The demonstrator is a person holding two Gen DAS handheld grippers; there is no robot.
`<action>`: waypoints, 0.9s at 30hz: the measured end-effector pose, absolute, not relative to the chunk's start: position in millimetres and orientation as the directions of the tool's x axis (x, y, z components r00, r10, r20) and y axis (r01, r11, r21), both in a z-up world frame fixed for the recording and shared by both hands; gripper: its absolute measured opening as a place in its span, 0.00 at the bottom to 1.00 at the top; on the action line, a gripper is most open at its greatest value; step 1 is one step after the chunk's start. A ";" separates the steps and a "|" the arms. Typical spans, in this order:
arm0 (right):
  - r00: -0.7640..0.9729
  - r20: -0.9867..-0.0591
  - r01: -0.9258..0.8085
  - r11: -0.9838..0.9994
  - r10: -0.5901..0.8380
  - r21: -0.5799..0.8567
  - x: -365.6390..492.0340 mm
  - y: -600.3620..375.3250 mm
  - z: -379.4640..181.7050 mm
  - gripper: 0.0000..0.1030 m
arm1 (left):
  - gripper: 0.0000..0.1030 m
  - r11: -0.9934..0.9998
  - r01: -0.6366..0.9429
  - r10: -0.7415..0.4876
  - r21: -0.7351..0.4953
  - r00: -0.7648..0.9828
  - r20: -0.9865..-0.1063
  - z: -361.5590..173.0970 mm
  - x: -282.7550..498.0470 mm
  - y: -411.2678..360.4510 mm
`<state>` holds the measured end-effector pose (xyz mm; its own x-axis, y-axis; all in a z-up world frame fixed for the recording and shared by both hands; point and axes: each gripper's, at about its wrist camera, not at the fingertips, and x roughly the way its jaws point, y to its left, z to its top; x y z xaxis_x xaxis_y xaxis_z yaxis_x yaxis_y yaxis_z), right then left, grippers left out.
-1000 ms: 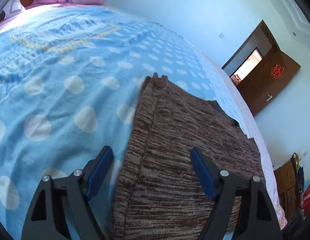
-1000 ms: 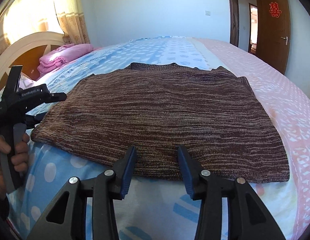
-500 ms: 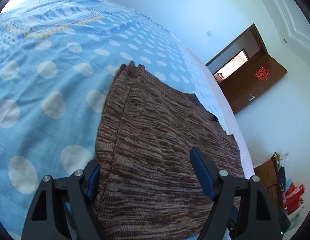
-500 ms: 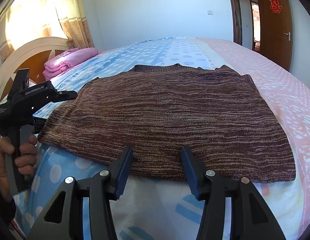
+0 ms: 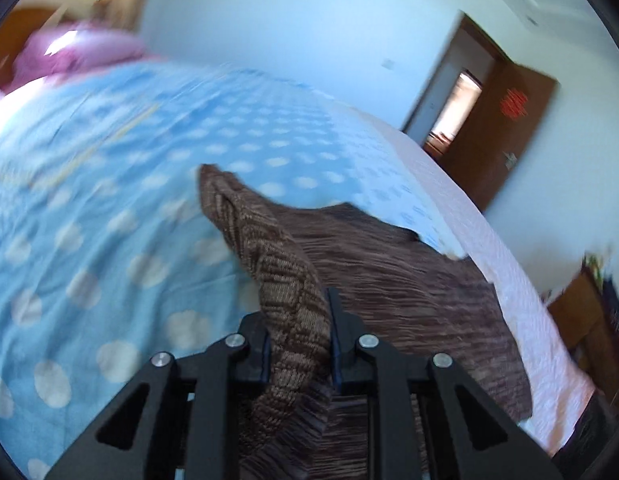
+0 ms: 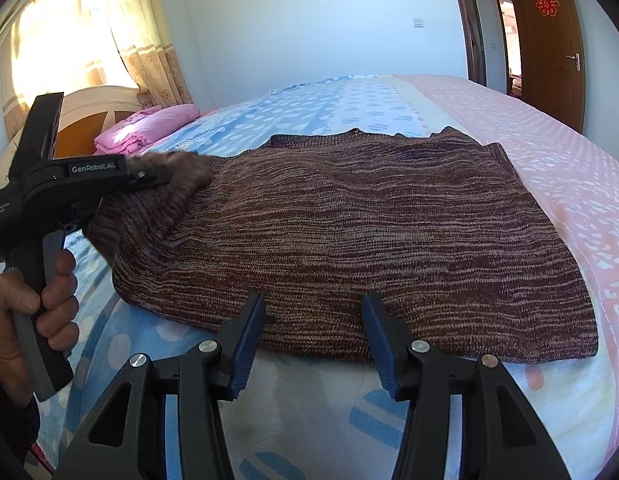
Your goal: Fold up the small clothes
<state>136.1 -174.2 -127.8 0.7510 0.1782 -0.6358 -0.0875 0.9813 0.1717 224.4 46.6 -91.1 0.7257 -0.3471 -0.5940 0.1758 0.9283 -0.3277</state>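
Left tool [image 5: 297,344] now clamped on brown knit sweater [image 6: 369,224] edge, lifting it off the bed [image 6: 549,152]. Right tool [image 6: 313,340] apart at the hem. Risk: thin pinch slips, fold skews.

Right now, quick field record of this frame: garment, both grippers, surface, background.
garment: brown knit sweater, spread on the bed, one side edge lifted
left gripper: shut on the sweater's side edge, fabric bunched between the fingers
right gripper: open, at the near hem, not gripping
surface: bedspread, blue with white dots, pink on one side
background: folded pink bedding, wooden door
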 end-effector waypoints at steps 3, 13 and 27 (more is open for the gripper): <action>0.751 -0.634 -0.089 0.980 0.184 0.179 135.6 -175.1 -128.3 0.50 | 0.21 0.945 0.271 -0.325 -0.184 0.715 -0.619 -94.1 219.2 5.0; 0.736 -0.650 -0.085 0.979 0.188 0.187 140.7 -176.0 -126.4 0.51 | 0.22 0.940 0.303 -0.327 -0.158 0.663 -0.673 -118.6 223.6 -13.4; 0.602 -0.591 -0.113 0.790 0.537 0.603 296.0 -182.5 -90.9 0.54 | 0.23 0.922 0.307 -0.384 -0.235 0.657 -0.648 -118.3 226.5 -9.6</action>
<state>296.0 -182.5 -90.9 0.6022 0.5370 -0.5907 -0.1134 0.7900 0.6025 226.5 -9.6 -118.3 0.6575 -0.3838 -0.6484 0.3066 0.9224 -0.2350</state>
